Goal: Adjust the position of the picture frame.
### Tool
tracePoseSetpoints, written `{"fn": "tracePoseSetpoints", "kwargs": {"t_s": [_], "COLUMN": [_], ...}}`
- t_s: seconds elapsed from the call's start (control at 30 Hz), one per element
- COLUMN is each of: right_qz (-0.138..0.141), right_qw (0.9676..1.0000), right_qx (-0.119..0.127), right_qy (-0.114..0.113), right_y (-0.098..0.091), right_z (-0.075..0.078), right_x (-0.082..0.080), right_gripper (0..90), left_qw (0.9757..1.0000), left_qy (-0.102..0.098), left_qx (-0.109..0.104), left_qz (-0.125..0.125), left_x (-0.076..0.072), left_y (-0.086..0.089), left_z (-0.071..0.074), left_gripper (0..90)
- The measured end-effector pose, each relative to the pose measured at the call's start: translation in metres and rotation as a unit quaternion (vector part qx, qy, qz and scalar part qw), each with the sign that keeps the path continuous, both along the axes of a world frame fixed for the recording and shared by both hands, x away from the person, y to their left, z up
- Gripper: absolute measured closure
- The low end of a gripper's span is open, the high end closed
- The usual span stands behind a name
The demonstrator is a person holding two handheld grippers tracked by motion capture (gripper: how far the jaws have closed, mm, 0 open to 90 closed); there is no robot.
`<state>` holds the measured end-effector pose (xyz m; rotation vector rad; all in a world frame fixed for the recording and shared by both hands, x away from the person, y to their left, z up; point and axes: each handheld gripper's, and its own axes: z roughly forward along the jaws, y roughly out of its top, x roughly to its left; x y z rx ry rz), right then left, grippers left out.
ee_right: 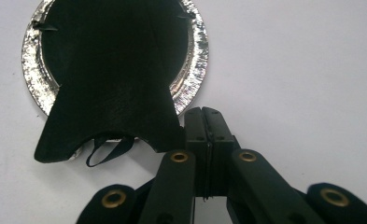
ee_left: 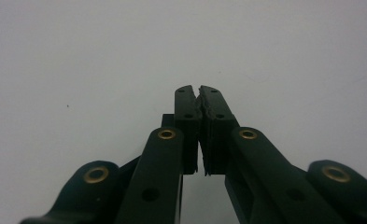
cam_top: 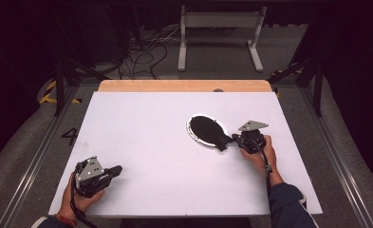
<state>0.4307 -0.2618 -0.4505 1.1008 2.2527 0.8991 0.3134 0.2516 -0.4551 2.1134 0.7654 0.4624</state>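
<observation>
A round foil plate (cam_top: 190, 126) lies right of the table's middle, and a black cloth (cam_top: 208, 129) covers it and spills over its near rim. My right gripper (cam_top: 234, 137) sits at the cloth's overhanging end. In the right gripper view the jaws of the right gripper (ee_right: 202, 111) are shut together with nothing between them. The black cloth (ee_right: 111, 70) lies just left of them, its corner against the left jaw, and a thin loop (ee_right: 106, 151) hangs from its edge over the foil plate (ee_right: 31, 60). At the table's front left my left gripper (cam_top: 117, 169) is shut over bare white surface, and the left gripper (ee_left: 199, 88) holds nothing.
The white table top (cam_top: 151, 142) has a wooden strip (cam_top: 184, 85) along its far edge. Beyond it stand a white frame (cam_top: 219, 19) and loose cables (cam_top: 146, 52) on the floor. Metal rails run along both sides of the table.
</observation>
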Motion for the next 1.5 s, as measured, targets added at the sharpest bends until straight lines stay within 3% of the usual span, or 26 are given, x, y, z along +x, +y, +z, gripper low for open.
{"fn": "tracePoseSetpoints", "kwargs": {"t_s": [0.83, 1.07, 1.5], "right_qz": [0.068, 0.08, 0.093], "right_qw": [0.9975, 0.9965, 0.9954], "right_qx": [-0.009, -0.011, -0.009], "right_qy": [0.018, 0.023, 0.019], "right_y": [0.028, 0.034, 0.046], "right_z": [0.0, -0.001, -0.001], "right_x": [-0.024, -0.031, -0.042], "right_gripper": [90.0, 90.0, 90.0], "left_qw": [1.0, 0.9998, 0.9985], "left_qy": [0.002, 0.004, 0.008], "left_qx": [0.005, 0.009, 0.017], "left_qz": [-0.007, -0.018, -0.051], "left_x": [0.001, 0.007, 0.032], "left_y": [-0.006, -0.019, -0.064], "left_z": [0.001, 0.002, 0.004], "left_gripper": [85.6, 85.2, 83.7]}}
